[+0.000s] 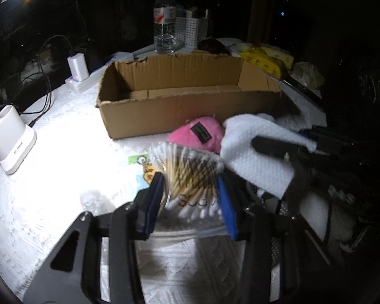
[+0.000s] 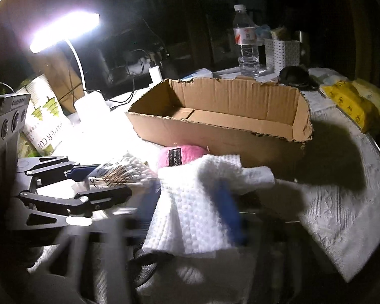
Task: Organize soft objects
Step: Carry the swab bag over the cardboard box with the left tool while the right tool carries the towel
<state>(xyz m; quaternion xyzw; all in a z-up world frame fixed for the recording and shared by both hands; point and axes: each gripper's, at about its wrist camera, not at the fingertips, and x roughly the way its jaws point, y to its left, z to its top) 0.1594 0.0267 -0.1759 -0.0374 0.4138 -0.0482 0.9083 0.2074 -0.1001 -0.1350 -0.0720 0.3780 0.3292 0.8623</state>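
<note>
In the left wrist view my left gripper is shut on a clear bag of cotton swabs, its blue pads pressing both sides. Just behind the bag lies a pink plush pouch with a black label. To the right, my right gripper holds a white waffle cloth. In the right wrist view the right gripper is blurred, shut on the cloth, which drapes over its fingers. The left gripper with the swab bag is at the left. An open, empty cardboard box stands behind everything.
A water bottle, a white basket and yellow packs stand beyond the box. A white holder, a charger with cables, a lit lamp and a paper-cup pack crowd the left side. A key ring lies beside the swab bag.
</note>
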